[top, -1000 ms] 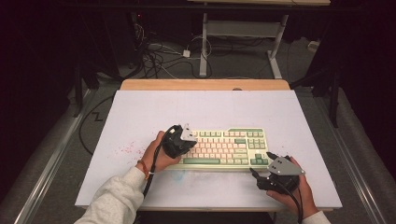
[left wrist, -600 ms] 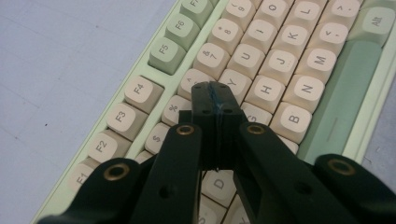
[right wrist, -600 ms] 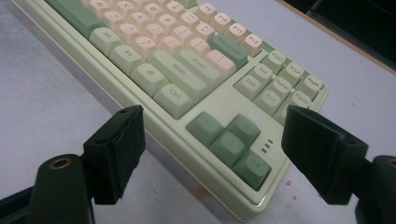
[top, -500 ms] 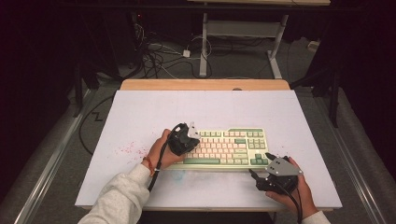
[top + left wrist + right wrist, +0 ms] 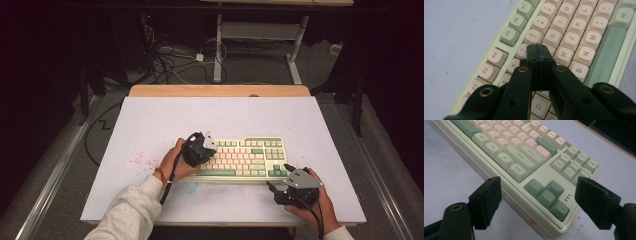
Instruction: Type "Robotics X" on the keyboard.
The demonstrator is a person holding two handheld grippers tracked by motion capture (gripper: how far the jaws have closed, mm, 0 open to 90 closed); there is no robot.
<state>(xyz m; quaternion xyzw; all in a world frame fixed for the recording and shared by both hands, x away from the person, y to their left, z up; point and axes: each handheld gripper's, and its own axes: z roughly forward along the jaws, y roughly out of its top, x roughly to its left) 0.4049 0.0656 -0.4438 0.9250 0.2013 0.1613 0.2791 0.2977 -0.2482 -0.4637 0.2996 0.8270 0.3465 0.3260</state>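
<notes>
**Closed jaws over the keys, open jaws at the corner**

Nearest the person, the right gripper (image 5: pixel 279 180) sits at the front right of the table (image 5: pixel 150 120), just off the keyboard's near right corner. In the right gripper view its jaws stand wide apart with nothing between them, framing the arrow keys (image 5: pixel 547 195) and that corner of the case.

A little farther in lies the keyboard (image 5: pixel 245 157), flat on the table, slightly right of centre and toward the near edge. The left gripper (image 5: pixel 206 145) is over its left half. In the left gripper view its jaws are pressed together, holding nothing, their joined tip above the number row near the 6 and 7 keys; whether it touches a key I cannot tell.

The keyboard looks like a stiff, fairly weighty plastic slab that should not flex. The keycaps are probably the weak spot: they can pop off or tilt if pinched. The bare case edge or the near right corner seems the safer hold, and the smooth plastic may slide on the table.

Compared with a second ago, the left gripper has moved right, farther onto the keys. The right gripper has barely shifted, and the keyboard lies where it did.
</notes>
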